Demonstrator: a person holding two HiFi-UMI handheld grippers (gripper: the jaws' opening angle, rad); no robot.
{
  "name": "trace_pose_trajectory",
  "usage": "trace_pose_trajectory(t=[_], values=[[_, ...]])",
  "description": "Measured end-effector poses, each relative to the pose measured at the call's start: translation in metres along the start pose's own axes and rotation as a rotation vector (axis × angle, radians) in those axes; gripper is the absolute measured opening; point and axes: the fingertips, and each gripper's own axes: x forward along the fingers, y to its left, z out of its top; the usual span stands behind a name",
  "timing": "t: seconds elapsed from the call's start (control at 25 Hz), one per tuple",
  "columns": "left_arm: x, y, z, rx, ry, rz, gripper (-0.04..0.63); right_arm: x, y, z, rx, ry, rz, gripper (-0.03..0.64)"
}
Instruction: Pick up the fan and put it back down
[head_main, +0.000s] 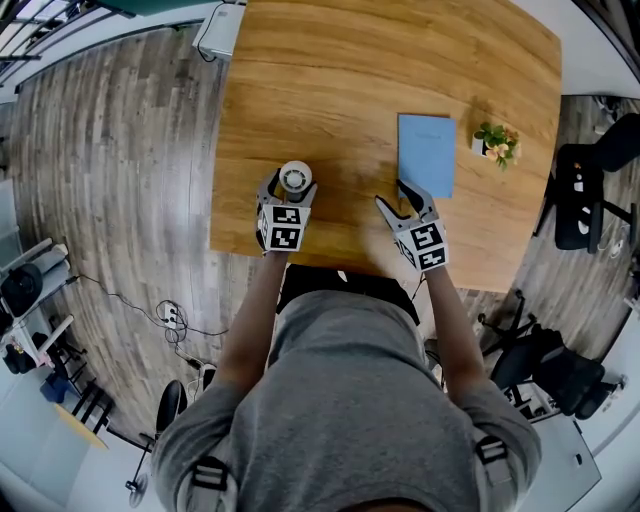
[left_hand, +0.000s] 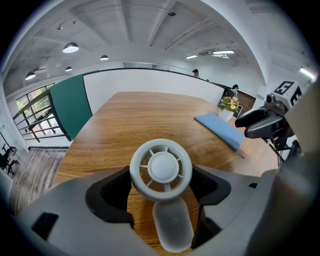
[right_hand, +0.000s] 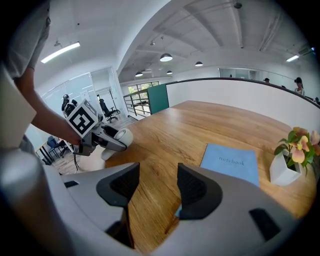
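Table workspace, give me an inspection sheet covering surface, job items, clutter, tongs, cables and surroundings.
Surface: wooden table, no spills seen.
Job's things: white fan, gripped at its round head.
Clutter: blue notebook and potted plant, right side.
Grippers: left tongs shut on fan; right tongs open, empty, beside the notebook.
Cables: cable and power strip on the floor, left of table.
Surroundings: office chairs at right.
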Motion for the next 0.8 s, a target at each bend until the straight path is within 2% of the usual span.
trace_pose_trajectory(t=[0.8], values=[[0.014, -0.002, -0.01, 0.017, 0.048, -0.006, 0.379, -0.006, 0.001, -0.006, -0.009, 0.026, -0.011, 0.244]])
